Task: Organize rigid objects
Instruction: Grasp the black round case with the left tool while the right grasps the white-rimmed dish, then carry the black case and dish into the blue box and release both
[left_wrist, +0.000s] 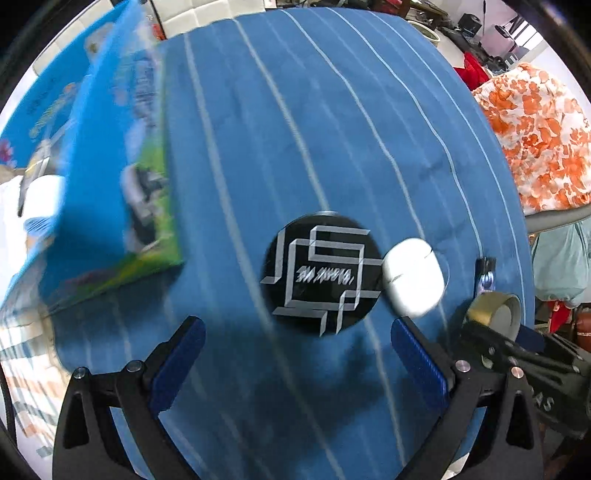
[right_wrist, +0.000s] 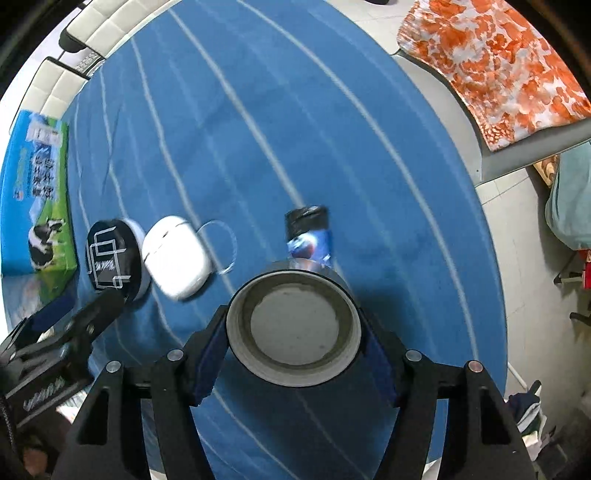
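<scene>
Right gripper (right_wrist: 293, 334) clamped on tape roll (right_wrist: 293, 332), jaws pressing its outer wall from both sides, open core facing the camera. Held clear above the blue striped surface (right_wrist: 332, 129), likely so it can be carried to a spot in the row.

Left gripper (left_wrist: 297, 343) empty, jaws spread wide, hovering over black disc (left_wrist: 323, 273). Wide spread suits the disc's breadth, probably lining up for a grasp.

Row on the surface, right view: milk carton (right_wrist: 35, 192) at 9 o'clock, then black disc, then white case (right_wrist: 175, 256) touching or just beside the disc. Small dark bottle (right_wrist: 308, 234) lying at 12 o'clock from the tape roll, apart from the row. Things gathered near the 9 o'clock edge, seemingly the sorting line.

Orange floral cloth (right_wrist: 495, 70) at 1 o'clock, off the surface.

Motion blur in left view; carton print unreadable.
</scene>
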